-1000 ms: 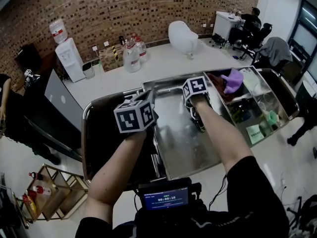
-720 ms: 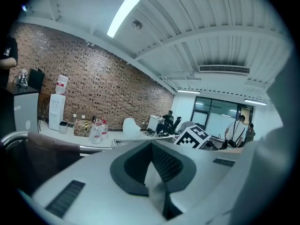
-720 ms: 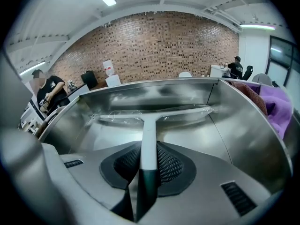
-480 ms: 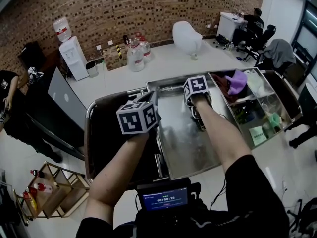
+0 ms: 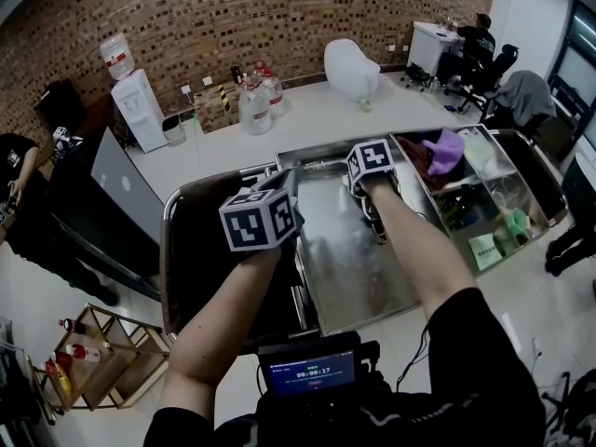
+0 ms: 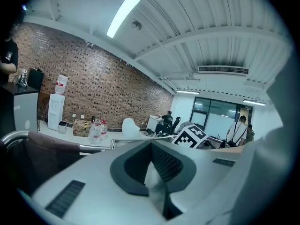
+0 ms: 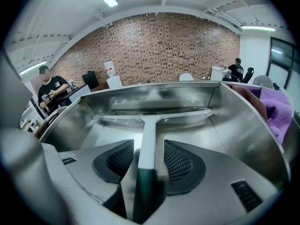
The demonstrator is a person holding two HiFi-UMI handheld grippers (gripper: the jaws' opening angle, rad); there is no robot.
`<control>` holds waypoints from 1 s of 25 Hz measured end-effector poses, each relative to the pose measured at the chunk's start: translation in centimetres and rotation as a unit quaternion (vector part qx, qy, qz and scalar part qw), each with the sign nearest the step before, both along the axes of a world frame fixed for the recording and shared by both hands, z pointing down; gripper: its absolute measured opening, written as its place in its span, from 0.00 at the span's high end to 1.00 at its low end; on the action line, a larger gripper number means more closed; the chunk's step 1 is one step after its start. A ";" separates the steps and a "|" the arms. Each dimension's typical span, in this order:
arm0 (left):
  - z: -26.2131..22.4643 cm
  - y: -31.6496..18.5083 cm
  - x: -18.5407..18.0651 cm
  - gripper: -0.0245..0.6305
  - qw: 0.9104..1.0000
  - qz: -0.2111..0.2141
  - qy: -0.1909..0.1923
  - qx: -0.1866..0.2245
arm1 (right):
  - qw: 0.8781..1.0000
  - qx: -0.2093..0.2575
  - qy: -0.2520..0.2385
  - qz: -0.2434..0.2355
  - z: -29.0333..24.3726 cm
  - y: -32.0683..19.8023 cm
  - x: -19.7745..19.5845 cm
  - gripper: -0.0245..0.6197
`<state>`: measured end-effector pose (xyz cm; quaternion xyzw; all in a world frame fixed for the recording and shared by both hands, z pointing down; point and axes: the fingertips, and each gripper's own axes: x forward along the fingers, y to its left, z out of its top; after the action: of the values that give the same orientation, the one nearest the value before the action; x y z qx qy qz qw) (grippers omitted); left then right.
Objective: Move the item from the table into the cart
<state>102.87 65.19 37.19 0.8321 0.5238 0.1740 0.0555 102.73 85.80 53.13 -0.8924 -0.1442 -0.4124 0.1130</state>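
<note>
On my right gripper the jaws had just been opening, pads clear of the squeegee handle lying between them. It ran straight ahead, blade crosswise in the steel tray. My left gripper kept off to the side, jaws closed on nothing.

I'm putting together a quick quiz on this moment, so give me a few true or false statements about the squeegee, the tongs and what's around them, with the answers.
1. The squeegee lies inside the steel tray. True.
2. The right tongs are clamped on the squeegee's handle. False: the jaws have just been opening, and the handle lies between them with both pads clear of it.
3. A purple cloth sits in a compartment to the right of the steel tray. True.
4. The water dispenser stands against a plain white wall. False: it stands against the brick wall.
</note>
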 end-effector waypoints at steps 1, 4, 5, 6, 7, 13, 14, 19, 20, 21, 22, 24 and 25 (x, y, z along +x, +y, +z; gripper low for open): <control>-0.1 -0.1 0.0 0.94 1.000 -0.001 0.000 -0.001 | 1.000 -0.001 0.003 -0.002 -0.3 0.0 -0.1 0.65; -0.7 -0.4 -0.5 0.94 1.000 -0.001 0.000 -0.006 | 1.000 -0.002 0.019 -0.007 -1.9 -0.3 -0.7 0.65; -1.0 -0.5 -0.8 0.94 1.000 0.002 0.001 -0.009 | 1.000 0.000 0.028 -0.009 -2.6 -0.4 -1.0 0.65; -1.4 -0.6 -1.2 0.94 1.000 0.006 0.002 -0.013 | 0.999 0.003 0.038 -0.012 -3.4 -0.6 -1.4 0.65; -1.8 -0.8 -1.6 0.94 1.000 0.009 0.004 -0.018 | 0.999 0.007 0.050 -0.017 -4.4 -0.8 -1.9 0.65; -5.6 -2.4 -4.1 0.94 0.998 0.014 0.024 -0.065 | 0.983 0.020 0.169 -0.070 -12.2 -3.3 -6.2 0.65; -6.1 -2.9 -4.6 0.94 0.997 0.016 0.034 -0.066 | 0.978 0.020 0.193 -0.080 -13.7 -4.0 -7.3 0.65; -7.6 -5.1 -7.7 0.94 0.994 0.016 0.080 -0.072 | 0.948 0.019 0.289 -0.133 -19.4 -7.5 -13.4 0.65; -7.8 -5.8 -8.3 0.94 0.993 0.014 0.085 -0.078 | 0.941 0.019 0.308 -0.140 -20.3 -8.2 -14.6 0.65; -8.0 -6.6 -8.9 0.94 0.993 0.011 0.088 -0.084 | 0.933 0.018 0.328 -0.144 -21.2 -8.8 -15.8 0.66; -8.2 -7.4 -9.5 0.94 0.992 0.008 0.089 -0.092 | 0.926 0.015 0.349 -0.145 -22.1 -9.2 -17.1 0.78; -8.5 -8.7 -11.3 0.94 0.990 0.004 0.095 -0.106 | 0.912 0.001 0.381 -0.149 -23.5 -9.9 -19.6 0.86; -8.5 -9.2 -12.4 0.94 0.989 0.005 0.101 -0.111 | 0.907 -0.009 0.392 -0.155 -23.9 -10.1 -21.0 0.86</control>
<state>90.50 55.97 28.73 0.8314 0.5469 0.0304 0.0934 81.74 75.68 29.26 -0.9942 0.0480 -0.0409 0.0875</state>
